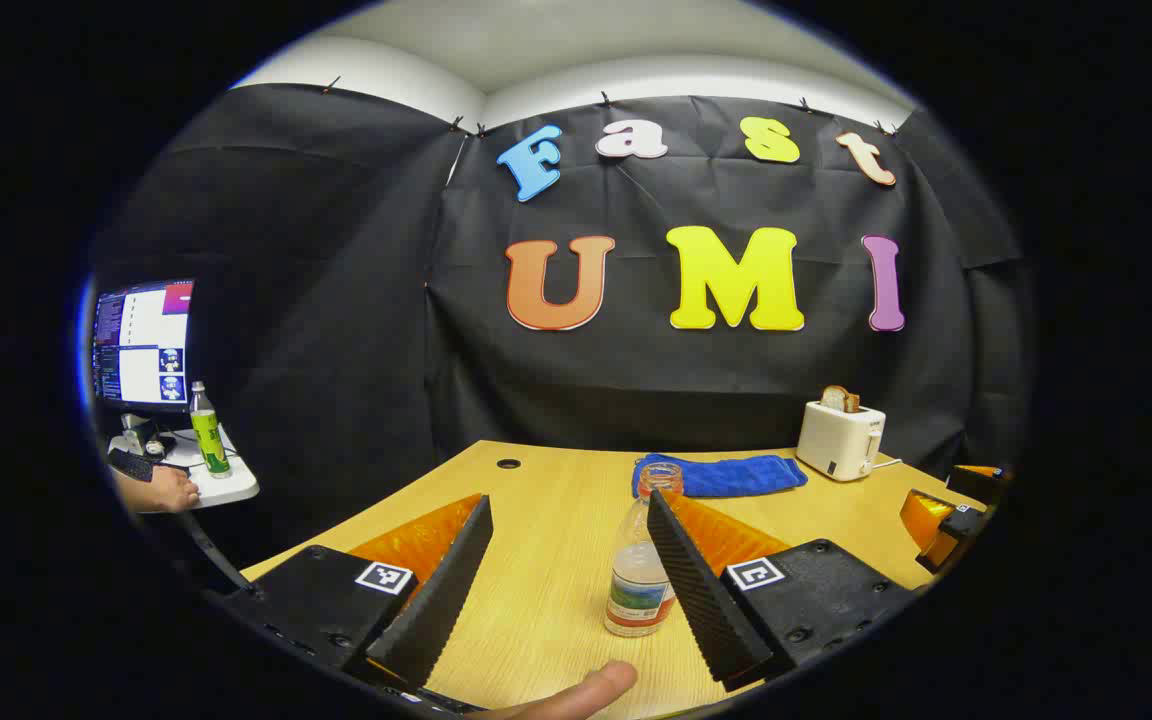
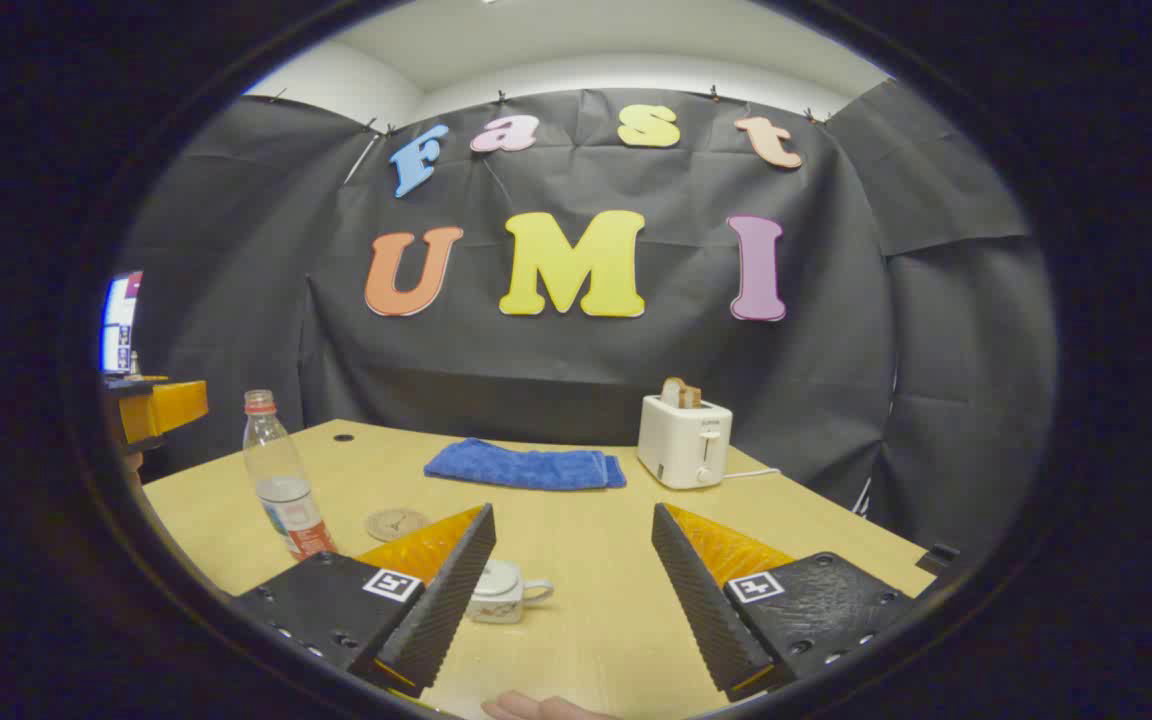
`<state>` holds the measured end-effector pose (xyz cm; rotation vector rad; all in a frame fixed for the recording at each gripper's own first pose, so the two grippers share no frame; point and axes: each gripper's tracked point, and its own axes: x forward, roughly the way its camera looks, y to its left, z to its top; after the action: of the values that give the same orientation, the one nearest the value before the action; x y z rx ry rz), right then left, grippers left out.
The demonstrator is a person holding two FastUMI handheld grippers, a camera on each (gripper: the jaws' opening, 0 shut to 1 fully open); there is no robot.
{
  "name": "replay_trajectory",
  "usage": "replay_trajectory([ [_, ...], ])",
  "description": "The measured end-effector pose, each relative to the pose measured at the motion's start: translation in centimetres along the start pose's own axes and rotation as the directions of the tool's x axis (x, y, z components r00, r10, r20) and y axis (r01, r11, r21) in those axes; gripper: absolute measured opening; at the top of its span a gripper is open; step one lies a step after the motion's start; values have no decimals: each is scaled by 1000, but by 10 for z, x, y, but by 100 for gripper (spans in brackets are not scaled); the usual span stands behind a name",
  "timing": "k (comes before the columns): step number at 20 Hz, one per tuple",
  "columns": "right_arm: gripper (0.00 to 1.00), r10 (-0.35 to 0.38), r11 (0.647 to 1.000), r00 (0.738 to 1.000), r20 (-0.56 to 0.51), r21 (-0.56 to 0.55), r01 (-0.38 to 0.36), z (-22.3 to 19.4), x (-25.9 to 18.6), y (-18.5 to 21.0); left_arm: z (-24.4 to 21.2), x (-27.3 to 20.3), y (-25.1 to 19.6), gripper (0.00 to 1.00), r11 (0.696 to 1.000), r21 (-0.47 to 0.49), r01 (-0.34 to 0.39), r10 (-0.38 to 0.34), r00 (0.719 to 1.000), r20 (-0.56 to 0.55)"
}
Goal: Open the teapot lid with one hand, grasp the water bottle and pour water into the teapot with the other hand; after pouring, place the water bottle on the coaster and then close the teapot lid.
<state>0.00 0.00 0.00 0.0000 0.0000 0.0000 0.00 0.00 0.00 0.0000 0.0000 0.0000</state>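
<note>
Left gripper view
Fingers: spread wide, nothing between the pads; left gripper (image 1: 566,590) low over the table (image 1: 556,500).
Water bottle: upright on the table (image 1: 642,560), cap on, partly hidden behind the right-hand finger; looks to sit just beyond the gap and toward that finger, not yet between the pads.
Other gripper: right gripper at the far right edge (image 1: 951,515), too little of it shown here to judge its opening.
Background: blue towel (image 1: 721,475) and toaster (image 1: 839,440) at the back of the table; side desk with monitor (image 1: 141,345), green bottle (image 1: 207,432) and a hand (image 1: 164,490) on it.

Right gripper view
Fingers: spread wide, holding nothing; right gripper (image 2: 573,590) low over the table.
Teapot: small white pot (image 2: 501,592) with lid on, just past the left-hand finger and partly behind it, handle or spout pointing right.
Coaster: round disc (image 2: 395,523) flat on the table, bare, between bottle and teapot, apart from both.
Water bottle: standing left of the coaster.

Step in hand: approach; lid not yet lifted, bottle not yet grasped.
Next move, judged: right gripper to centre on the lid knob, which lies off to its left, then close and lift; left gripper to shift so the bottle sits squarely between the pads before closing.
</note>
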Motion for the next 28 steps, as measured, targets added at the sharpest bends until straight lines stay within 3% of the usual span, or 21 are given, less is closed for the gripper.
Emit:
replay_trajectory([
  [15, 95, 9, 1000, 1000, -24, -14, -10, -16, 10, 5, -13, 6, -10, 98, 999, 42, 7, -6, 999, -33],
  [24, 94, 75, 996, 996, -45, -34, -77, -47, 45, 45, -21, 11, -19, 98, 998, 64, 20, -17, 999, -43],
  [25, 98, 88, 996, 995, -45, -25, -89, -49, 50, 51, -22, 11, -18, 98, 997, 69, 20, -17, 999, -42],
  [28, 93, 102, 995, 993, -65, -16, -103, -59, 61, 62, -23, 13, -16, 98, 997, 69, 17, -14, 999, -42],
])
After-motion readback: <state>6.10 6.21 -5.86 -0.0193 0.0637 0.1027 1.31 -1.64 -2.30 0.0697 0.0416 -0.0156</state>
